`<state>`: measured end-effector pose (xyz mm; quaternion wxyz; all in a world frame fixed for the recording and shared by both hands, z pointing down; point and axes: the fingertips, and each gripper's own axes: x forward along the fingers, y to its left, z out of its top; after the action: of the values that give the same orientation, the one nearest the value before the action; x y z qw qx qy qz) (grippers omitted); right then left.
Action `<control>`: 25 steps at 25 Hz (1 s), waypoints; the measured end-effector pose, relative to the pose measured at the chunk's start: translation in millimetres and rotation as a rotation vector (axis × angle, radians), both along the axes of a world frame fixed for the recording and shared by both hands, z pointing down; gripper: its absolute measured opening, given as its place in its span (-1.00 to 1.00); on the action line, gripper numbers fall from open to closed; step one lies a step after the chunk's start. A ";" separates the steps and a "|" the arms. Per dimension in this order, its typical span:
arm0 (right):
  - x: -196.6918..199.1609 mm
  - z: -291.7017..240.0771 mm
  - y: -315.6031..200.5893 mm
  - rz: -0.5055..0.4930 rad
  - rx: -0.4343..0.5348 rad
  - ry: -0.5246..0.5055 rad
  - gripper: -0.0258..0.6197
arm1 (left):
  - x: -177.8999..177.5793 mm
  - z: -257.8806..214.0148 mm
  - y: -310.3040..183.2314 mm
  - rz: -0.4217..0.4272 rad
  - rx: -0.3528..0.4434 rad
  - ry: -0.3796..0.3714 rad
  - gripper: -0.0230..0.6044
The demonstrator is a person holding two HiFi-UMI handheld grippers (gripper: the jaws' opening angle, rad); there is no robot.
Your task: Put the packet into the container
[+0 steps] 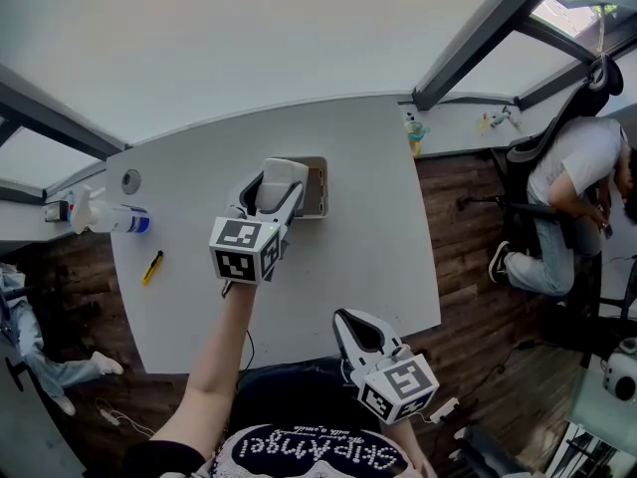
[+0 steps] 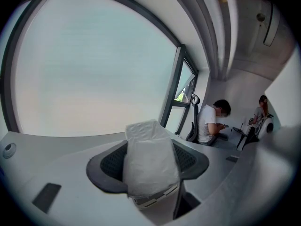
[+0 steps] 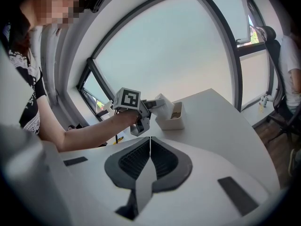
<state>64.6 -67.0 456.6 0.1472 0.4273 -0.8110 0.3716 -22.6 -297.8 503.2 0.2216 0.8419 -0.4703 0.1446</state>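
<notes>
A white plastic packet (image 1: 285, 175) is held upright in my left gripper (image 1: 274, 189), which is shut on it. It hangs just left of the small white open container (image 1: 318, 189) on the grey table, near its rim. In the left gripper view the packet (image 2: 148, 145) fills the gap between the jaws, and a white rim of the container (image 2: 157, 199) shows below it. My right gripper (image 1: 350, 319) hovers at the table's front edge, shut with nothing in it. The right gripper view shows its closed jaws (image 3: 150, 149), the container (image 3: 175, 117) and the packet (image 3: 163, 101) beyond.
A spray bottle (image 1: 111, 218) and a yellow utility knife (image 1: 151, 267) lie at the table's left. A round grommet (image 1: 130, 180) sits at the back left. A person sits in an office chair (image 1: 572, 192) to the right. Small items (image 1: 415, 133) stand on a side ledge.
</notes>
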 end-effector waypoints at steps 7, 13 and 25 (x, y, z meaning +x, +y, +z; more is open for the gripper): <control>0.9 -0.4 -0.5 0.001 -0.001 0.000 -0.87 | 2.9 6.7 0.0 0.014 -0.018 -0.031 -0.04; 1.2 -0.3 -1.0 -0.001 0.000 -0.001 -0.87 | 7.2 14.5 0.4 0.027 -0.044 -0.045 -0.04; 0.3 -4.0 -2.6 0.003 0.003 -0.011 -0.87 | 9.8 29.6 1.9 0.044 -0.085 -0.075 -0.04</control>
<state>64.9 -69.6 452.6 0.1415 0.4269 -0.8117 0.3727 -12.9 -295.9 532.8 0.2364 0.8357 -0.4532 0.2006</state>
